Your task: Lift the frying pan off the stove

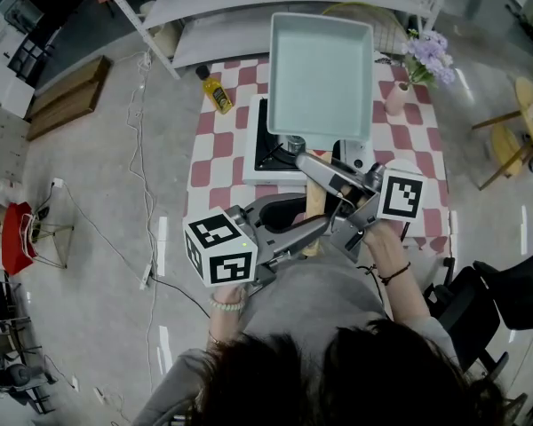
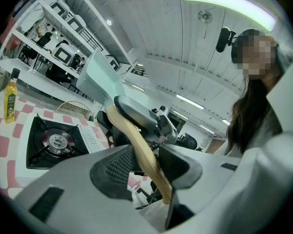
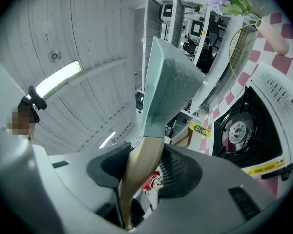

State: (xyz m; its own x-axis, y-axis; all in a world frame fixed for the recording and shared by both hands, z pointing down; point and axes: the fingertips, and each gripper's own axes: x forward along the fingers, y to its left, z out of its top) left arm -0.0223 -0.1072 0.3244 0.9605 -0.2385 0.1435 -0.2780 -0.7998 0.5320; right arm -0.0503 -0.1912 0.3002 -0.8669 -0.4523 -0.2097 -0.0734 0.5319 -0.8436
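A pale green rectangular frying pan hangs tilted above the white single-burner stove, clear of the burner. Its wooden handle runs back toward me. My right gripper is shut on the handle close to the pan. My left gripper is shut on the handle's near end. In the left gripper view the handle passes between the left gripper pads, with the right gripper further up it and the pan beyond. In the right gripper view the right gripper clamps the handle below the pan.
The stove stands on a red-and-white checked tablecloth. A yellow oil bottle stands at the table's left back corner. A pink vase of purple flowers is at the right back. White shelving rises behind the table.
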